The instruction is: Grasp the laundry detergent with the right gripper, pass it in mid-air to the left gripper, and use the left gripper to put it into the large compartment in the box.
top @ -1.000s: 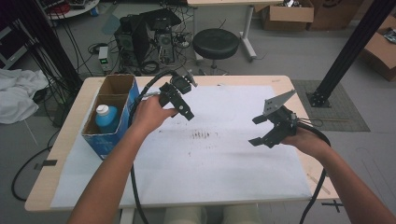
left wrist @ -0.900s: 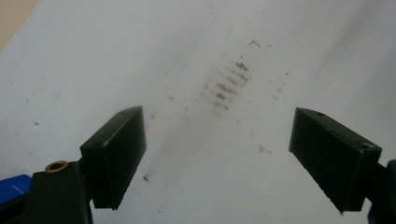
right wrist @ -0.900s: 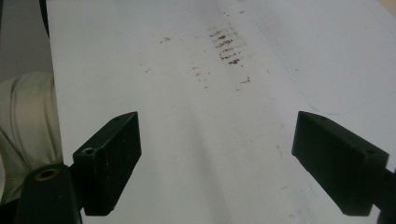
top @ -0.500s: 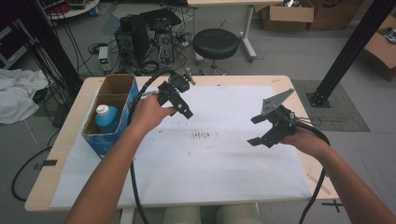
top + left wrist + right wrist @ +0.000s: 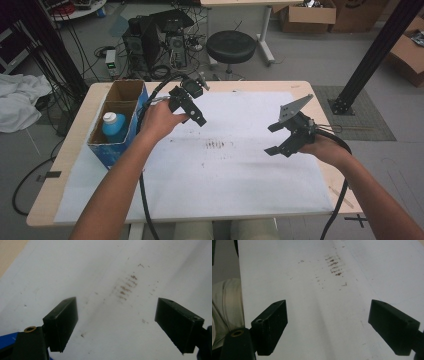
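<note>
Over the white paper sheet [image 5: 235, 175] on the table I hold two black grippers, both empty. My left gripper [image 5: 203, 105] hovers above the sheet's far left part, jaws spread wide, angled down toward a patch of brown smudges [image 5: 215, 145]. In the left gripper view the gripper [image 5: 116, 312] stands open, with the smudges [image 5: 126, 287] ahead on the paper. My right gripper [image 5: 271, 140] hangs over the sheet's right side, open and pointing left toward the same marks. In the right gripper view the gripper [image 5: 328, 315] frames bare paper, and the smudges [image 5: 333, 265] lie farther off.
A blue cardboard box [image 5: 131, 90] with two compartments stands at the table's left edge; a blue bottle with a white cap [image 5: 114, 125] sits in the near compartment. The bare wooden table edge [image 5: 45, 200] borders the paper. A black stool [image 5: 231, 47] and cables lie beyond the table.
</note>
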`<state>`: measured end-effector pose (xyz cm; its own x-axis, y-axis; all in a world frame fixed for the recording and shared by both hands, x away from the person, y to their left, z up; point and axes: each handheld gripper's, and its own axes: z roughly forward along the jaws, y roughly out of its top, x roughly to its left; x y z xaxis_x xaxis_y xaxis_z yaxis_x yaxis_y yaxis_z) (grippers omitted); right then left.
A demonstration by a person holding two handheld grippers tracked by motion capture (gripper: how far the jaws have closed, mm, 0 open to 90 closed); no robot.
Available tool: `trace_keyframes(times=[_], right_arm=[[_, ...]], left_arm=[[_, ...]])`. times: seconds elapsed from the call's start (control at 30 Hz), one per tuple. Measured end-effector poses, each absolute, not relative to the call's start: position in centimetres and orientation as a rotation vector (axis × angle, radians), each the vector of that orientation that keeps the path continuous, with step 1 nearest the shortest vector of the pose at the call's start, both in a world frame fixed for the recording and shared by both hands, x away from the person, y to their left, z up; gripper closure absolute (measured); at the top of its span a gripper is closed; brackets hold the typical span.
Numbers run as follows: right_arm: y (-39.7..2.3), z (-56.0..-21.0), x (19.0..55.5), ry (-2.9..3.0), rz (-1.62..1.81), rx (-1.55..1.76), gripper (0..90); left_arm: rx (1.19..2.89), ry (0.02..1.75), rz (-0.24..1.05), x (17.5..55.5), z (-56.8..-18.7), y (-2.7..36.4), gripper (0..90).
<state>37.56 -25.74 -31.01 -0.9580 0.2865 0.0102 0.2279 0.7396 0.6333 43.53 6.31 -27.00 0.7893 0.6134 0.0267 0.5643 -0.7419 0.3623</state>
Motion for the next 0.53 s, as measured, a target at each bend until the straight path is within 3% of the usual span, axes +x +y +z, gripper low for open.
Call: trace_keyframes(times=[0.53], right_arm=[[-25.58,-30.9,37.44,2.846,1.022,0.409,15.6]], left_arm=[[2.659,0.898,0.21,43.4,-27.07,6.3,19.4]])
